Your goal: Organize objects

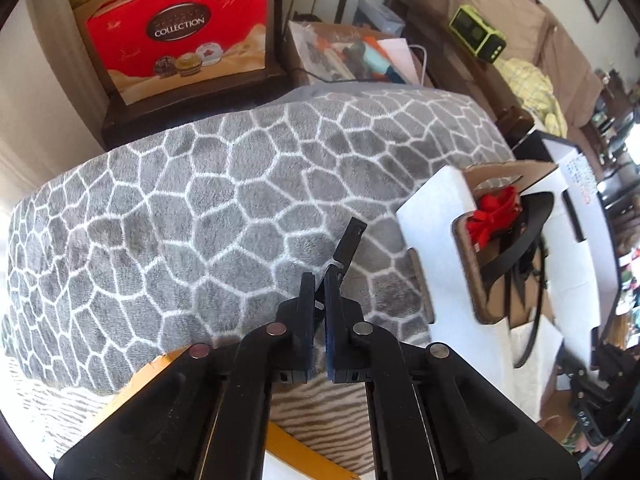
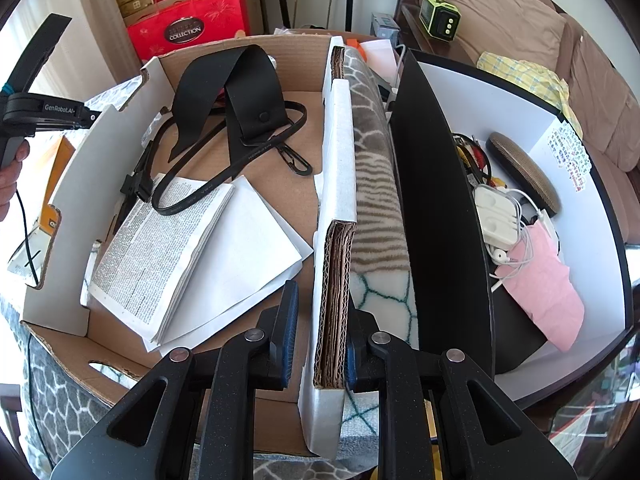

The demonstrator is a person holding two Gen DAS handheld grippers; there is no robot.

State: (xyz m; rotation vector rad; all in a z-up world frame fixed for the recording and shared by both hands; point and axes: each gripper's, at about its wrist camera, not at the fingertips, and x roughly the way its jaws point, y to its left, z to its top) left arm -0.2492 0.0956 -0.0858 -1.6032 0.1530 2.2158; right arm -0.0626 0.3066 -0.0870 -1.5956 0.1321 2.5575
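Note:
In the left wrist view my left gripper is shut on a small black plastic clip and holds it above the grey patterned blanket. To its right stands the white cardboard box with a red ribbon and black straps inside. In the right wrist view my right gripper straddles the box's thick right wall, one finger on each side, with a gap at the left finger. The box holds a black strap, a black cord and folded printed papers.
A black bin with white inside stands right of the box, holding earphones, a pink cloth and a round woven case. A rolled blanket lies between box and bin. A red gift bag stands behind. A sofa is at right.

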